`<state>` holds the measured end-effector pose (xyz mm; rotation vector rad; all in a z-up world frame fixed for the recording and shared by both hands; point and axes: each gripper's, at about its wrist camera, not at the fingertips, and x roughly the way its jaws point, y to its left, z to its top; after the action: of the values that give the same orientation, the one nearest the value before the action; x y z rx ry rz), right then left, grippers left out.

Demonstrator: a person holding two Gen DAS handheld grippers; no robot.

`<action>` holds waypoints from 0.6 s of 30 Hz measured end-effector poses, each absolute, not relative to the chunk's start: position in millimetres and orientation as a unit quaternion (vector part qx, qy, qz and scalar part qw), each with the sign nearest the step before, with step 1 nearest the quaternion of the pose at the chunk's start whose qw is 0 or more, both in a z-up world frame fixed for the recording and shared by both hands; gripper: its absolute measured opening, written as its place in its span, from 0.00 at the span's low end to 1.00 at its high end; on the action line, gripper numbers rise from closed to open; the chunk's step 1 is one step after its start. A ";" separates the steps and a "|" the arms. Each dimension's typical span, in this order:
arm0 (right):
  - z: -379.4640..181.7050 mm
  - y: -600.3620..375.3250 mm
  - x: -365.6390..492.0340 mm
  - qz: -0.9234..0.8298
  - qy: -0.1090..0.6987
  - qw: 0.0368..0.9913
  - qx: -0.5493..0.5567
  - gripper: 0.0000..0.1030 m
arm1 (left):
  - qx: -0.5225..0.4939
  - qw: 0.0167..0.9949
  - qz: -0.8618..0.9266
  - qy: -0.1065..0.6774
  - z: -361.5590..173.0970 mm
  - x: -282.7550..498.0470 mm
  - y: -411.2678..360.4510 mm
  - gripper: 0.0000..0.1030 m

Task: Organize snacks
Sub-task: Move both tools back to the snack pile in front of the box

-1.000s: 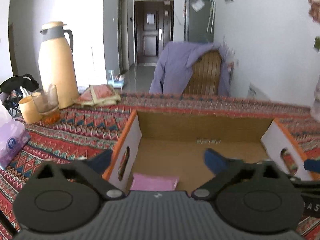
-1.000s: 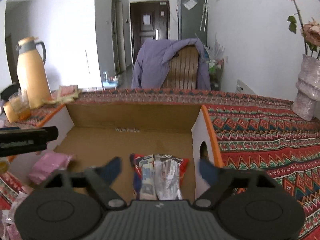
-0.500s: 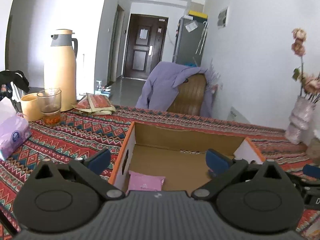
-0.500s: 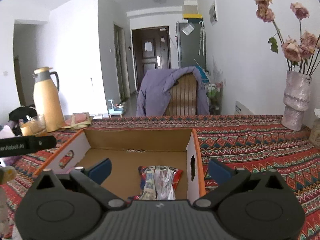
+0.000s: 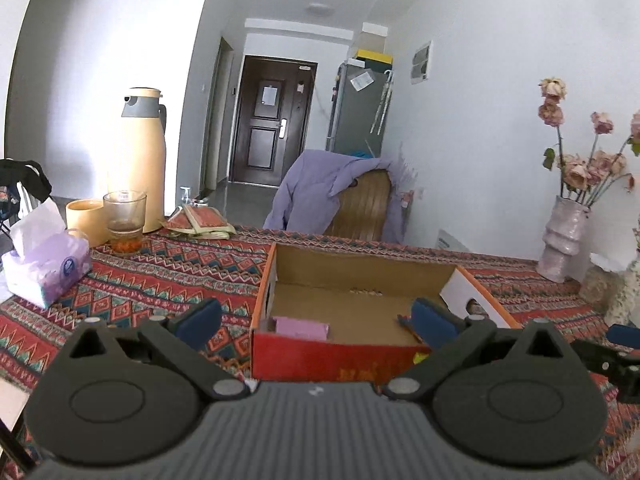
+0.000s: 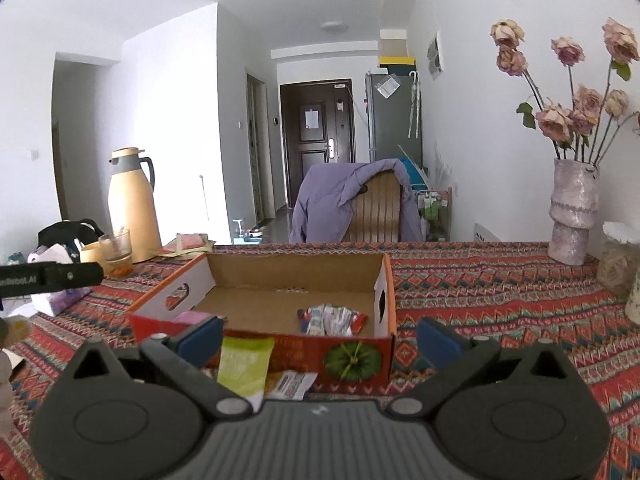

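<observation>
An open cardboard box [image 6: 260, 276] with orange rims stands on the patterned tablecloth; it also shows in the left wrist view [image 5: 360, 276]. Inside lie a pink packet [image 5: 301, 328] at the near left and a red-and-white snack bag [image 6: 332, 320] at the right. A green packet [image 6: 244, 364] and a white-labelled packet [image 6: 290, 386] lie on the cloth in front of the box. My left gripper [image 5: 316, 322] is open and empty, before the box's near wall. My right gripper [image 6: 318, 340] is open and empty, over the packets in front of the box.
At the left stand a yellow thermos [image 5: 138, 160], a glass [image 5: 125, 220], a yellow cup [image 5: 86, 220] and a purple tissue pack [image 5: 48, 264]. A vase of dried roses [image 6: 572, 220] and a jar [image 6: 618, 260] stand at the right. A chair with a purple jacket [image 6: 352, 204] is behind the table.
Both grippers have drawn back and up from inside the box to in front of its near wall. The red front wall and the packets before it have come into view.
</observation>
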<state>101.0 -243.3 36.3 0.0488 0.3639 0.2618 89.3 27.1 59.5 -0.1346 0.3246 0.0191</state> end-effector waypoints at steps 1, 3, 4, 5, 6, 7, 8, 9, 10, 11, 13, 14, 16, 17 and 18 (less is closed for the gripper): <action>34.1 -244.3 97.1 0.130 0.181 0.974 0.026 1.00 | -0.065 0.985 0.007 0.162 57.6 83.1 26.8 1.00; 31.1 -246.6 89.3 0.130 0.182 0.974 0.028 1.00 | -0.062 0.985 0.003 0.162 53.9 75.0 27.0 1.00; 29.5 -248.2 85.6 0.131 0.184 0.974 0.033 1.00 | -0.060 0.985 0.000 0.163 51.6 69.5 26.4 1.00; 27.6 -249.1 81.8 0.132 0.185 0.973 0.036 1.00 | -0.058 0.985 -0.002 0.165 49.5 65.8 25.9 1.00; 25.7 -249.2 78.4 0.132 0.187 0.973 0.039 1.00 | -0.056 0.984 -0.005 0.167 47.0 61.8 25.7 1.00; 23.2 -249.6 74.1 0.131 0.188 0.973 0.040 1.00 | -0.057 0.984 -0.008 0.169 45.2 56.2 25.4 1.00; 20.7 -249.1 69.8 0.130 0.188 0.973 0.040 1.00 | -0.058 0.984 -0.011 0.170 43.0 52.2 26.0 1.00; 18.2 -249.2 65.8 0.129 0.190 0.973 0.040 1.00 | -0.057 0.984 -0.013 0.171 40.7 48.2 26.4 1.00; 16.2 -249.7 63.1 0.128 0.191 0.972 0.040 1.00 | -0.057 0.983 -0.015 0.172 38.0 43.7 26.2 1.00; 14.2 -250.1 60.1 0.128 0.193 0.972 0.041 1.00 | -0.056 0.983 -0.016 0.173 35.3 39.7 26.7 1.00; 11.2 -250.9 54.8 0.127 0.197 0.971 0.042 1.00 | -0.055 0.982 -0.020 0.177 30.6 33.5 27.9 1.00; 8.8 -250.8 50.6 0.126 0.198 0.971 0.043 1.00 | -0.056 0.982 -0.021 0.181 27.9 30.8 29.4 1.00; 5.0 -252.4 45.2 0.123 0.202 0.971 0.042 1.00 | -0.058 0.981 -0.023 0.185 22.5 24.9 32.2 1.00; 3.1 -253.0 42.9 0.123 0.203 0.971 0.041 1.00 | -0.058 0.981 -0.023 0.186 20.1 22.4 33.1 1.00; 2.0 -253.7 41.7 0.122 0.204 0.971 0.039 1.00 | -0.058 0.980 -0.021 0.187 17.5 20.1 34.3 1.00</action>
<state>41.7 -253.7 2.0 0.0788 0.4111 0.2469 20.1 34.3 17.5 -0.1166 0.3772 -0.0430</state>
